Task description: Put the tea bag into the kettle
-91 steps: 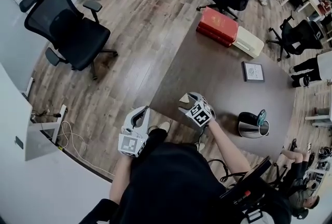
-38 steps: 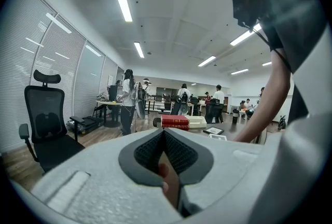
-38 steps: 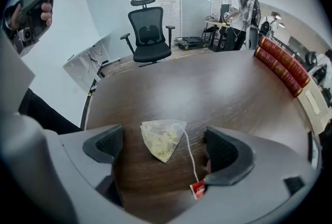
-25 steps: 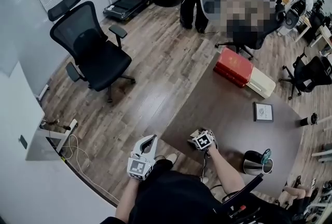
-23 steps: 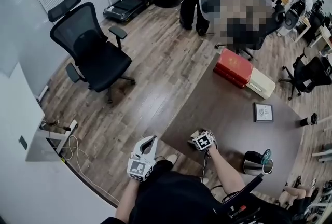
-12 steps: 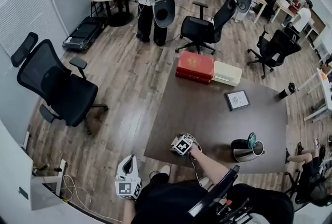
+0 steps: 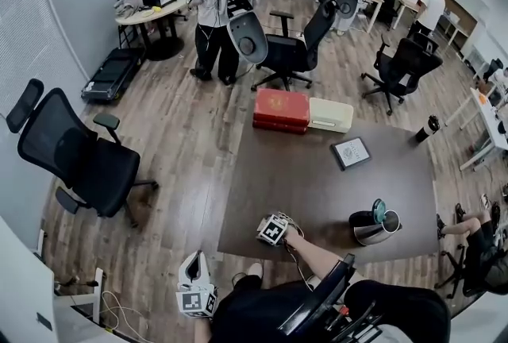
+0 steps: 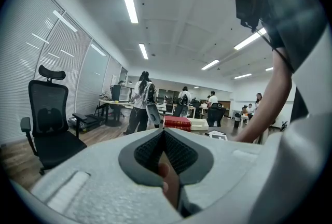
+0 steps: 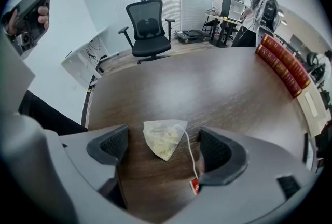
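Observation:
A pale triangular tea bag (image 9: pixel 162 139) lies flat on the dark wooden table (image 7: pixel 317 175), its string running to a red tag (image 9: pixel 194 185). My right gripper (image 9: pixel 165 149) points steeply down over it. The jaws have just been closing and stand open on either side of the bag, pads clear of it. In the head view that gripper (image 7: pixel 272 229) sits at the table's near edge and hides the bag. The steel kettle (image 7: pixel 371 229) stands to the right, its teal lid (image 7: pixel 379 212) flipped up. My left gripper (image 7: pixel 194 290) hangs off the table, jaws shut (image 8: pixel 165 140).
Red books (image 7: pixel 281 109) and a cream box (image 7: pixel 331 114) lie at the table's far edge, with a framed card (image 7: pixel 351 152) nearer the middle. A dark bottle (image 7: pixel 426 129) stands by the far right corner. A black office chair (image 7: pixel 75 159) stands left; people stand behind.
The head view has swung, so more of the room and the whole table show. Both grippers keep their places, the right one over the table's near edge.

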A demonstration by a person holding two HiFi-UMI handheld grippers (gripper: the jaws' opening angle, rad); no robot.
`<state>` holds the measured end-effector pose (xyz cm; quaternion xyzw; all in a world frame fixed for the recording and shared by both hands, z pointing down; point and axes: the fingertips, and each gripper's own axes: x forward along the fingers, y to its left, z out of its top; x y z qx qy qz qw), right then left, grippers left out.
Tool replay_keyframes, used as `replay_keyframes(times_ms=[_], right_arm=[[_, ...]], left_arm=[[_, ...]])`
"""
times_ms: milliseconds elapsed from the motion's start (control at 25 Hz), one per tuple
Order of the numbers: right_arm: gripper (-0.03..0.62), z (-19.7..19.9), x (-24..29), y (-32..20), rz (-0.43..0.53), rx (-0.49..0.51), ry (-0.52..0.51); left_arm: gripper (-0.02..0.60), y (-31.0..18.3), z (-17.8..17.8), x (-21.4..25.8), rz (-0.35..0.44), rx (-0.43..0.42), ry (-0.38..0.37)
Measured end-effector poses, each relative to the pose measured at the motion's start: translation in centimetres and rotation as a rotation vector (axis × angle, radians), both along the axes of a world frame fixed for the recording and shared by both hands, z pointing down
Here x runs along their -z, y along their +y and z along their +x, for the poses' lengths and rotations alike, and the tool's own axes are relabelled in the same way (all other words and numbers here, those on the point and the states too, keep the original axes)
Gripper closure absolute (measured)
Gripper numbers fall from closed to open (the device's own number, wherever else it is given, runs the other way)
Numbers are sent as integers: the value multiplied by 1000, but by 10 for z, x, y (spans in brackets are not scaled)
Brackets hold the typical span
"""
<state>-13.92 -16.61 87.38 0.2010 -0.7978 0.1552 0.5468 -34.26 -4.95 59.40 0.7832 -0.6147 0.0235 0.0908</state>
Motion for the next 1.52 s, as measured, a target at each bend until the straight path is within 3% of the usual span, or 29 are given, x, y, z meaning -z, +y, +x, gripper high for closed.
replay_keyframes(times_ms=[120,360,480,640,720,760,920,1080,1280,1520], right_arm=[[174,-1,-2,4,-1,5,-3],[305,-4,1,10,-6,43,-7],[340,-6,-1,32,-121,22,-18],[408,-4,5,17,-27,48,10],[434,-5,1,33,-105,32,-4],[443,-6,-1,38,-131,24,-10],[475,-8,0,17,-26,47,7],[500,-9,3,21,-37,57,6],[530,-13,9,30,40,156,29],[534,-13,6,28,22,120,22]], left_arm=[[578,2,-1,-1,-1,-2,-2],[578,4,1,2,-2,-3,-4],[578,4,2,4,4,-9,-5],[578,6,3,2,8,-14,-1],[578,6,3,2,4,-12,-2],[578,6,2,2,3,-10,-3],[578,5,-2,2,1,-3,1],[578,6,-3,2,3,0,5],[578,6,-2,1,11,-2,4],[578,4,-3,-1,6,-7,10]])
